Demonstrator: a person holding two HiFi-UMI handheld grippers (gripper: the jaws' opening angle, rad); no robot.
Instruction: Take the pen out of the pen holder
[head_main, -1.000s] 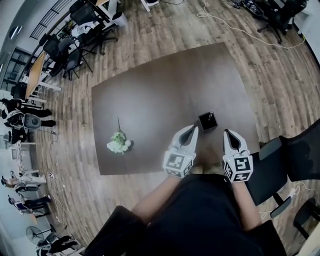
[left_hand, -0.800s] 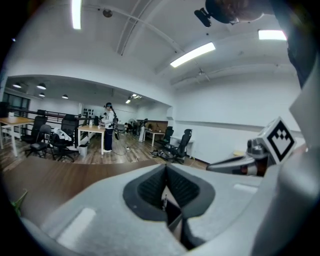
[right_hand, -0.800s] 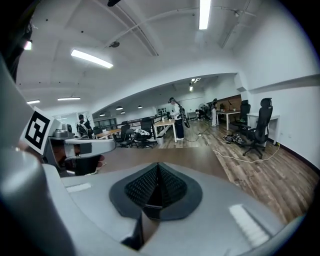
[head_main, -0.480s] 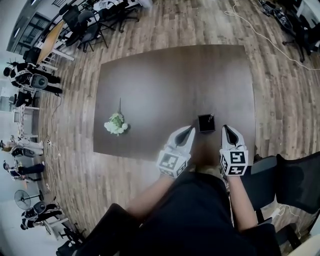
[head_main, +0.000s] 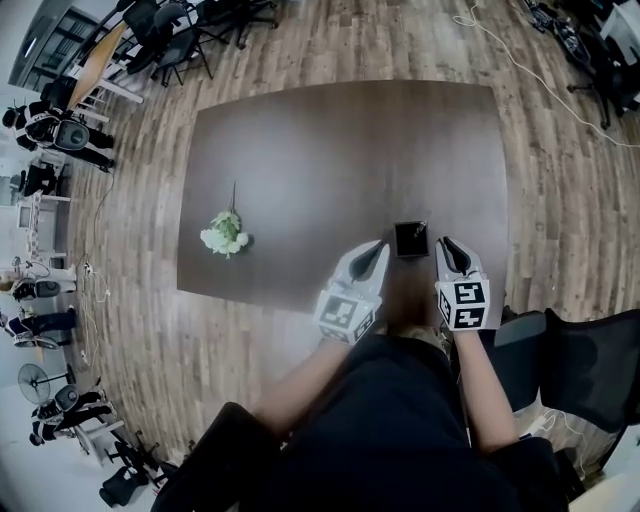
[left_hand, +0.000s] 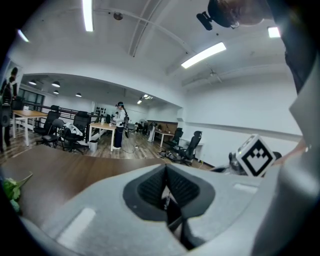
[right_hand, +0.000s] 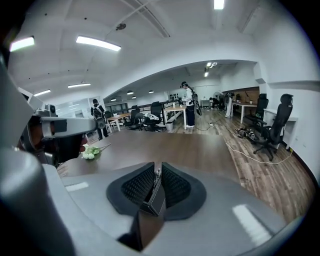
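Observation:
A small black square pen holder (head_main: 409, 241) stands near the front edge of the brown table (head_main: 330, 150), with a pen (head_main: 420, 230) upright in it. My left gripper (head_main: 376, 250) is just left of the holder with its jaws together and nothing in them; its own view (left_hand: 166, 167) shows the pads meeting. My right gripper (head_main: 444, 243) is just right of the holder, apart from it. Its jaws have just been opening and stand a narrow slit apart (right_hand: 157, 166). Nothing is held; through the slit I see the holder (right_hand: 156, 197) and the pen tip (right_hand: 158, 174).
A bunch of white flowers (head_main: 224, 235) lies at the table's left. A black office chair (head_main: 590, 350) stands close to my right. Desks, chairs and people (head_main: 60, 130) fill the far left of the room, and cables (head_main: 520, 60) run over the wooden floor.
Both grippers have come forward to flank the pen holder, the right one more. The right jaws, shut before, now show a narrow slit.

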